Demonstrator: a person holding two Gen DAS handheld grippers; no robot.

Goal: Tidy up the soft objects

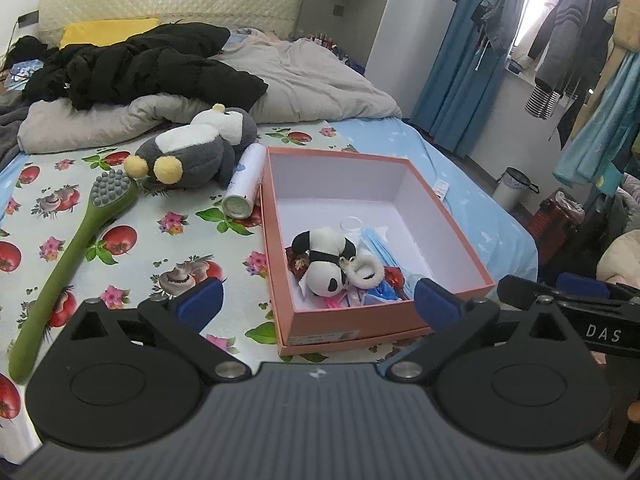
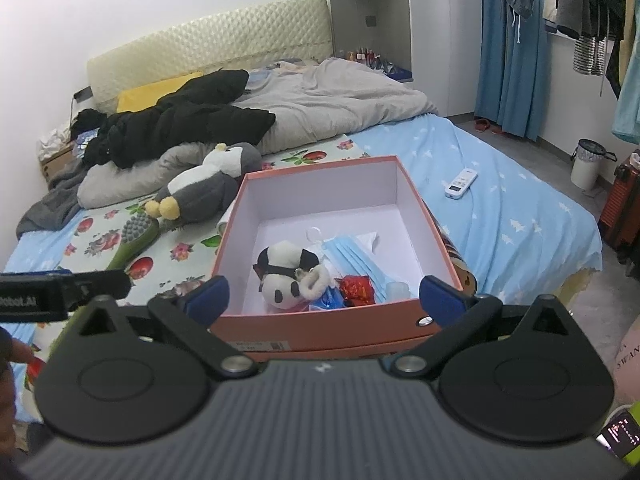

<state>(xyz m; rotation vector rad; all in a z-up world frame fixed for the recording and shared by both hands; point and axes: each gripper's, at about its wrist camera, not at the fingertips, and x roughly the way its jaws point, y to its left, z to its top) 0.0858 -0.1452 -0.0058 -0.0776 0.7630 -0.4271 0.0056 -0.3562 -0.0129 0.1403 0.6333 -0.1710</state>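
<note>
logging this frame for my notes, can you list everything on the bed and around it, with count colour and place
box: one, pink outside, white inside, open on the bed
panda plush: one, black and white, inside the box
face masks: a few, light blue, inside the box beside the panda
penguin plush: one, grey, white and yellow, on the floral sheet left of the box
massage brush: one, green with grey nubs, on the floral sheet
spray can: one, white, against the box's left wall
remote: one, white, on the blue sheet
black jacket: one, on the grey duvet
bin: one, white, on the floor
left gripper: open, empty
right gripper: open, empty
</note>
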